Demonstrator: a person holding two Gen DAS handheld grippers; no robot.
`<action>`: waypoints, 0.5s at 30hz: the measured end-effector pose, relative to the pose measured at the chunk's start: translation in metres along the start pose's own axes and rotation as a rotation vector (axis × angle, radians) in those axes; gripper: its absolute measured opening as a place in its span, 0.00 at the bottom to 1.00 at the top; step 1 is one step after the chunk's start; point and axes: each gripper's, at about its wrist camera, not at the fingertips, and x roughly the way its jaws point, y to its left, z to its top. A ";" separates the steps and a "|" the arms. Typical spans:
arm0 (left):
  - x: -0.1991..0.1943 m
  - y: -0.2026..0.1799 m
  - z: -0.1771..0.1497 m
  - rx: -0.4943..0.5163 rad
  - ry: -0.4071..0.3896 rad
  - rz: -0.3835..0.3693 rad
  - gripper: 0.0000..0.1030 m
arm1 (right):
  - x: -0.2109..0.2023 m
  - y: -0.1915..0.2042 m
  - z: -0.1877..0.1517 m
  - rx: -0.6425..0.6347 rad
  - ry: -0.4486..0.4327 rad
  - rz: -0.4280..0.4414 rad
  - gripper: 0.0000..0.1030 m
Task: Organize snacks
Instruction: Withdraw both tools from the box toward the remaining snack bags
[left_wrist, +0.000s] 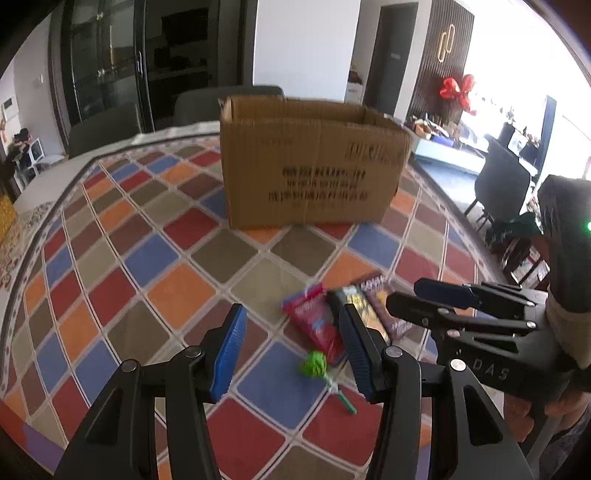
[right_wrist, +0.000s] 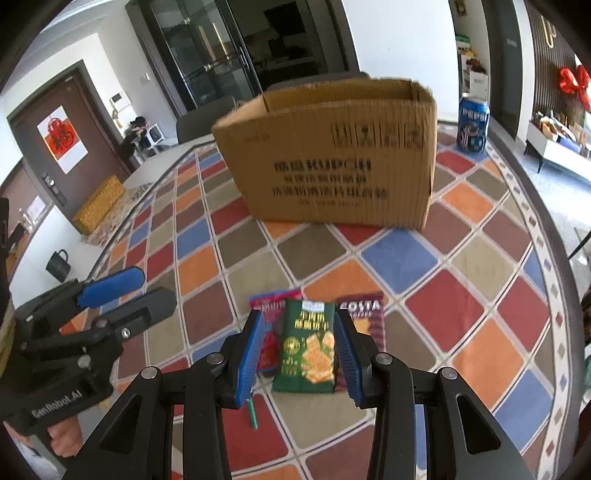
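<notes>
Three snack packets lie side by side on the checkered tablecloth: a red one (right_wrist: 266, 334), a green one (right_wrist: 308, 347) and a maroon Costa one (right_wrist: 364, 314). A green lollipop (left_wrist: 314, 363) lies in front of them. An open cardboard box (right_wrist: 332, 158) stands behind them. My right gripper (right_wrist: 300, 354) is open, its jaws on either side of the green packet, just above it. My left gripper (left_wrist: 291, 350) is open and empty, over the lollipop and the red packet (left_wrist: 314, 321). The right gripper also shows in the left wrist view (left_wrist: 424, 299).
A blue Pepsi can (right_wrist: 472, 123) stands to the right of the box. Dark chairs (left_wrist: 107, 127) stand behind the table. A yellow box (right_wrist: 99, 203) and a black mug (right_wrist: 59, 264) sit on the white side surface to the left.
</notes>
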 end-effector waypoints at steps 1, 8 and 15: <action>0.002 0.000 -0.003 0.000 0.007 -0.002 0.50 | 0.003 0.000 -0.004 0.004 0.009 0.002 0.39; 0.018 0.003 -0.023 -0.004 0.065 -0.037 0.50 | 0.019 0.000 -0.022 0.010 0.063 0.007 0.39; 0.039 0.005 -0.033 -0.017 0.119 -0.072 0.49 | 0.029 -0.003 -0.029 0.021 0.092 0.003 0.39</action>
